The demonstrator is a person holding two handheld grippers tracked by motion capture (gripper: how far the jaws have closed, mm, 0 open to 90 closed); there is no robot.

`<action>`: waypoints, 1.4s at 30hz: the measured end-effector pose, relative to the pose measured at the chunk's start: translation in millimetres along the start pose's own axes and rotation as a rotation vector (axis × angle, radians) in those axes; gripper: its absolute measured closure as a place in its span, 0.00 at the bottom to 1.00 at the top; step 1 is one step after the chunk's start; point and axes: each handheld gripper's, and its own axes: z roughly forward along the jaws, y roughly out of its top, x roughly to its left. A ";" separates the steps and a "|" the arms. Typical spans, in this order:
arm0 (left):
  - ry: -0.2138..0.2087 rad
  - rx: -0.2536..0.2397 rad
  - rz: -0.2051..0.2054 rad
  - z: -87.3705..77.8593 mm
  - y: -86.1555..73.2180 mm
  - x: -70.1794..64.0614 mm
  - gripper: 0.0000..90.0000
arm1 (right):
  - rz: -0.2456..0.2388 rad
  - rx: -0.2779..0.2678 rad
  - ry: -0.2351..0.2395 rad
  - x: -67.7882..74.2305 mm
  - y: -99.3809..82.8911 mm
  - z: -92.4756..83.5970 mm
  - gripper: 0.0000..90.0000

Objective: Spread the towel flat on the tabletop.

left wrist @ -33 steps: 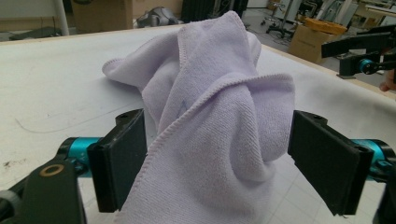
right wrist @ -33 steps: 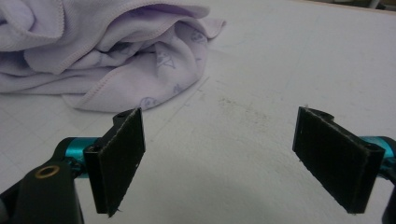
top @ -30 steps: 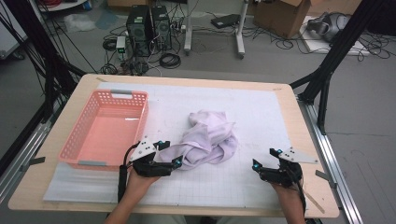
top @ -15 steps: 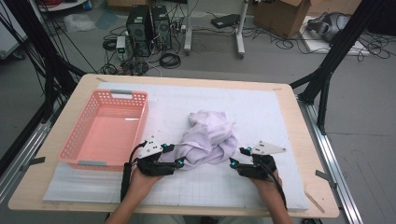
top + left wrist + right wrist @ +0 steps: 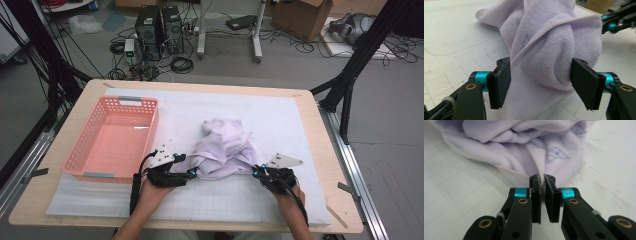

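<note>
Currently right gripper [image 5: 542, 192] has just been closing and pinches a thin hem of the lilac towel [image 5: 222, 150]; left gripper [image 5: 541, 82] clamps a thick fold ahead of it. Towel bunched between both on bench [image 5: 300, 125]. Risk: thin hem slipping out on lifting.

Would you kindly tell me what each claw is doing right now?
Left claw: jaws wide around a fold of the lilac towel, pads touching it.
Right claw: just closed, pinching the towel's edge.
</note>
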 end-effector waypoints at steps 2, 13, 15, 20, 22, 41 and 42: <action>-0.002 0.000 0.000 0.0 0.6 -0.9 0.38 | 0.005 -0.005 -0.007 -3.3 -5.2 -13.4 0.93; -0.055 -0.044 0.032 -2.2 20.4 -18.4 0.38 | 0.033 -0.017 -0.038 -7.4 -31.3 -59.0 0.75; -0.089 -0.040 0.055 0.5 28.4 -23.0 0.42 | 0.053 -0.051 -0.059 -11.0 -31.6 -64.7 0.70; -0.166 -0.007 0.089 15.9 48.5 -35.6 0.47 | 0.103 -0.080 -0.091 -19.4 -35.4 -70.4 0.66; -0.197 0.004 0.104 23.8 56.9 -42.1 0.44 | 0.106 -0.077 -0.095 -21.4 -36.4 -69.8 0.65; -0.094 0.129 0.080 56.0 65.4 -34.4 0.90 | 0.114 -0.060 -0.081 -23.9 -34.1 -54.7 0.63; -0.085 0.115 0.061 51.9 65.4 -29.8 0.90 | 0.110 -0.061 -0.081 -24.1 -34.0 -54.5 0.63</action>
